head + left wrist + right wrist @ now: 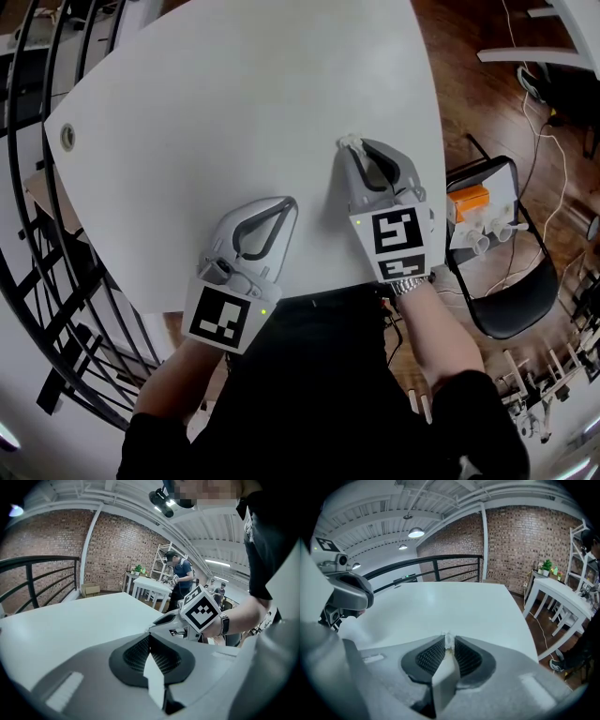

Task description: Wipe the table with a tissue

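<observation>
So the white bench is basically bare; big rounded top, with a little round grommet hole near its left edge.

The person stands at the near edge of the bench with one tool in each hand; the right tongs reach furthest onto the bench, tips pointing away from the person; the jaws are pressed together on a small wad of tissue, which pokes out just past the tips as a little white tuft. The tissue sits right down at the bench top, roughly in the middle of the near half; can't swear from here whether it's actually touching the surface.

The left tongs are over the bench too, closer to the near edge and off to the left of the other pair; jaws closed on each other, nothing between them; they lie tilted, tips angled in toward the right tongs, the two tools near but apart.

Past the right edge of the bench there's a black chair on the wood floor with a white and orange box on it; a black railing curves round the left side of the bench. Beyond the far side of the bench, a person stands by some white tables near a brick wall.
</observation>
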`<act>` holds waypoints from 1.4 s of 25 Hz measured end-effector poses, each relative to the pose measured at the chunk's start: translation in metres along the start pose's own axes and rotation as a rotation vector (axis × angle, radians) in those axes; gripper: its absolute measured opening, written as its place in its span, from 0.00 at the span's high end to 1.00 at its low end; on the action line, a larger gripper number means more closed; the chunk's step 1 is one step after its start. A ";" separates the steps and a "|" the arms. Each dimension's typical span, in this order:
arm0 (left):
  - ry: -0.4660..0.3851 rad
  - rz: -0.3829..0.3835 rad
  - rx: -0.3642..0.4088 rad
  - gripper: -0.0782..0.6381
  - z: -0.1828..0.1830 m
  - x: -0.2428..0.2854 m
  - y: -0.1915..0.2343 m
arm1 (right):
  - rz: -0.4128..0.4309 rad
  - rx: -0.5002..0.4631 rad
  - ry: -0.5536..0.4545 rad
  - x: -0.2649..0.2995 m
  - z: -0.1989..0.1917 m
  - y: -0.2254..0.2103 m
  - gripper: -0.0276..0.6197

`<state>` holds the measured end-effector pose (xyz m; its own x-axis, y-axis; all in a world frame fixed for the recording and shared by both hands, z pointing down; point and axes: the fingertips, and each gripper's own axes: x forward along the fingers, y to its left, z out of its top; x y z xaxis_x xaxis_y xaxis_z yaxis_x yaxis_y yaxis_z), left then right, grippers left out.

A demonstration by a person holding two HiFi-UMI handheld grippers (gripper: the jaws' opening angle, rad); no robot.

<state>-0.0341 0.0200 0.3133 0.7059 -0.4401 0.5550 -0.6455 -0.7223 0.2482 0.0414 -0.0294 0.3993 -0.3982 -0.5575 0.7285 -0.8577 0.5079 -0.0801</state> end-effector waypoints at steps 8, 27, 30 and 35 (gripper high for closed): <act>0.002 0.005 0.008 0.87 0.003 0.005 -0.009 | -0.007 0.010 -0.004 -0.006 -0.004 -0.014 0.88; -0.099 0.100 0.051 0.87 0.035 -0.023 -0.044 | 0.022 -0.061 -0.106 -0.066 0.017 -0.005 0.88; -0.119 0.119 0.052 0.87 0.040 -0.031 -0.055 | 0.017 -0.071 -0.120 -0.082 0.018 -0.006 0.88; -0.145 0.153 0.046 0.87 0.046 -0.045 -0.067 | 0.031 -0.089 -0.156 -0.110 0.027 0.001 0.88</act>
<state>-0.0094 0.0635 0.2352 0.6376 -0.6160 0.4627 -0.7364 -0.6636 0.1314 0.0755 0.0148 0.3009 -0.4760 -0.6323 0.6112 -0.8147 0.5787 -0.0357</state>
